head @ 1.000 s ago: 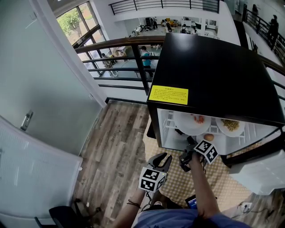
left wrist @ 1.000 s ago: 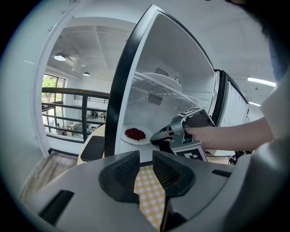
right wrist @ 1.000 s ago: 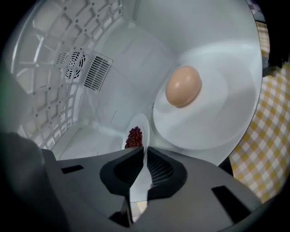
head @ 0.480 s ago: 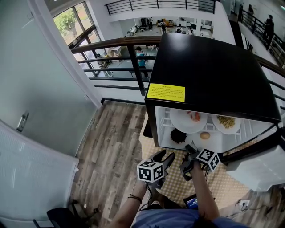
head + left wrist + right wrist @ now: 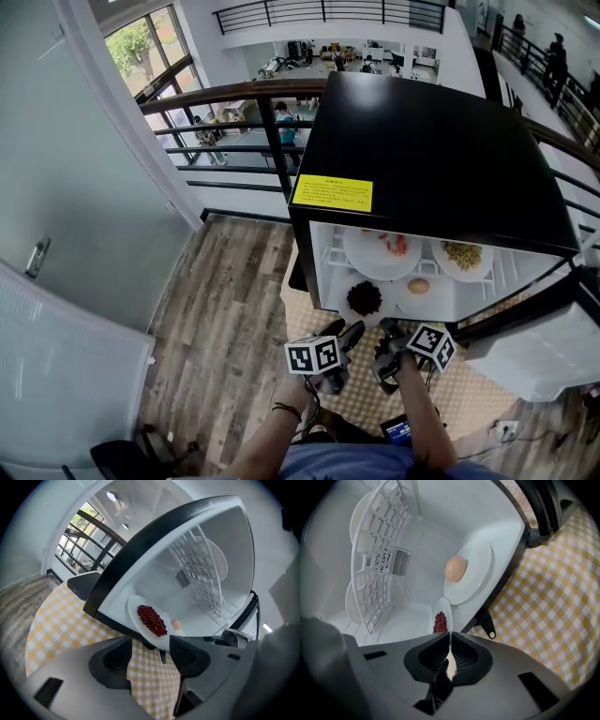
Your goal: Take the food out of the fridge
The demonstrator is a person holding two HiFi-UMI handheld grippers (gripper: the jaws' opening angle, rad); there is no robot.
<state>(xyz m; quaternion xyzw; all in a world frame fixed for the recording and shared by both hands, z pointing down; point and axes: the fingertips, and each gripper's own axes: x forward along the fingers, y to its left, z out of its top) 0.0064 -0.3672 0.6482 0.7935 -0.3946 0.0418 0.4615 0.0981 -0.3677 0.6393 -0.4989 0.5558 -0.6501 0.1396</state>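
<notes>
The black fridge (image 5: 441, 159) stands open. On its floor, a white plate of red beans (image 5: 364, 298) (image 5: 151, 619) juts over the front edge. My right gripper (image 5: 387, 330) (image 5: 450, 644) is shut on that plate's thin rim, seen edge-on. Beside it to the right lies a white plate with a round bun (image 5: 419, 286) (image 5: 455, 568). My left gripper (image 5: 342, 331) (image 5: 150, 653) hovers just in front of the bean plate; its jaws are opening and only the checked cloth shows between them.
Two more plates of food (image 5: 380, 251) (image 5: 462, 255) rest on the wire shelf above. The fridge door (image 5: 534, 347) hangs open at the right. A yellow checked cloth (image 5: 412, 394) covers the floor under the fridge. A railing (image 5: 234, 122) runs behind.
The left gripper's jaws have spread wide while it sank and rolled. The right gripper drew back toward me, and the bean plate now shows further forward in the fridge.
</notes>
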